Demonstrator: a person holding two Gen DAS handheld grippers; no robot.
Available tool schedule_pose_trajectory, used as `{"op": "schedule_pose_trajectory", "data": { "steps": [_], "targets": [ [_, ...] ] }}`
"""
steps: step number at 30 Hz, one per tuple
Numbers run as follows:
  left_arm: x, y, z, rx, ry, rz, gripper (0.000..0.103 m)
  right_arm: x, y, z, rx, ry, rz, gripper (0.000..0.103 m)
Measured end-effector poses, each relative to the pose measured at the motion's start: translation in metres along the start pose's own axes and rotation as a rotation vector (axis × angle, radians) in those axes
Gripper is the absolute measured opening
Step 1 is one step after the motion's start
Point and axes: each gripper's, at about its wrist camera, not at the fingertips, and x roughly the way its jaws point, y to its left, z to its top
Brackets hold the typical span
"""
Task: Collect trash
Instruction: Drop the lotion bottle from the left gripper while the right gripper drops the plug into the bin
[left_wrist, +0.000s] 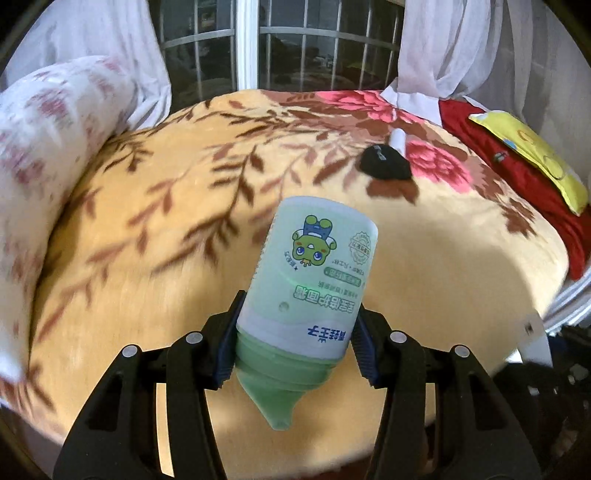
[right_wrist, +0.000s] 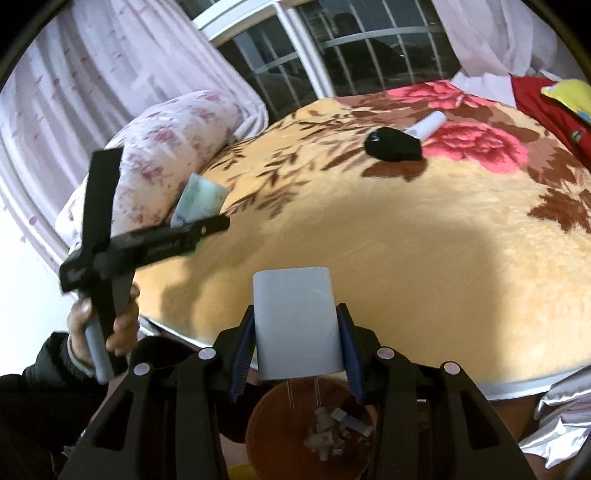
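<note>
My left tongs (left_wrist: 295, 343) clamp the green tube (left_wrist: 310, 280) above the bed (left_wrist: 147, 206). My right tongs (right_wrist: 297, 343) grip a white block (right_wrist: 295, 321) over the brown bin (right_wrist: 266, 424) beside the bed; next, release there.

- We are seeing warm indoor light falling on the blanket (left_wrist: 155, 206) ahead of both grippers, while the window (left_wrist: 284, 48) beyond it is showing only darkness.
- A broad shadow (right_wrist: 498, 266) is lying on the blanket just ahead and to the right of the right gripper (right_wrist: 297, 332).
- Motion blur is smearing the pillow (left_wrist: 55, 122) to the left of the left gripper (left_wrist: 295, 339); the green bottle (left_wrist: 314, 266) between its pads is staying sharp.
- Fisheye distortion is bowing the bed and window bars, and dark corners are ringing both views.
- The white wall (right_wrist: 26, 288) far left of the right gripper is blowing out.
</note>
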Motion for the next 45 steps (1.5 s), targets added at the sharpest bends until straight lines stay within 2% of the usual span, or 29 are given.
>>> {"op": "schedule_pose_trajectory", "data": {
  "steps": [7, 12, 17, 23, 29, 31, 33, 34, 40, 43, 45],
  "targets": [
    [-0.040, -0.009, -0.056, -0.049, 0.013, -0.002, 0.051, -0.015, 0.022, -0.025, -0.015, 0.002, 0.014, 0.042],
    [-0.057, -0.026, -0.100, -0.047, 0.024, 0.032, 0.051, -0.027, 0.036, -0.051, -0.033, 0.030, 0.016, 0.042],
    [-0.051, -0.042, -0.141, -0.038, 0.087, 0.017, 0.051, -0.025, 0.041, -0.086, -0.039, 0.100, 0.007, 0.042],
    [-0.026, -0.048, -0.174, -0.032, 0.209, -0.007, 0.051, -0.007, 0.032, -0.120, 0.005, 0.201, -0.005, 0.042],
    [-0.008, -0.042, -0.183, -0.054, 0.282, -0.016, 0.051, 0.007, 0.020, -0.137, 0.038, 0.263, -0.018, 0.041],
    [-0.003, -0.042, -0.185, -0.055, 0.309, -0.019, 0.053, 0.014, 0.018, -0.138, 0.036, 0.286, -0.014, 0.044],
    [0.001, -0.040, -0.187, -0.056, 0.327, -0.014, 0.058, 0.019, 0.015, -0.138, 0.043, 0.289, -0.025, 0.054],
    [0.002, -0.039, -0.188, -0.059, 0.330, -0.014, 0.061, 0.020, 0.015, -0.138, 0.045, 0.289, -0.024, 0.054],
    [-0.002, -0.036, -0.186, -0.061, 0.323, -0.017, 0.062, 0.008, 0.011, -0.132, 0.048, 0.253, -0.019, 0.053],
    [-0.015, -0.033, -0.173, -0.056, 0.282, -0.053, 0.062, -0.006, 0.009, -0.123, 0.045, 0.217, -0.017, 0.053],
    [-0.024, -0.034, -0.162, -0.059, 0.263, -0.084, 0.065, -0.016, 0.005, -0.115, 0.037, 0.181, -0.030, 0.053]
  ]
}}
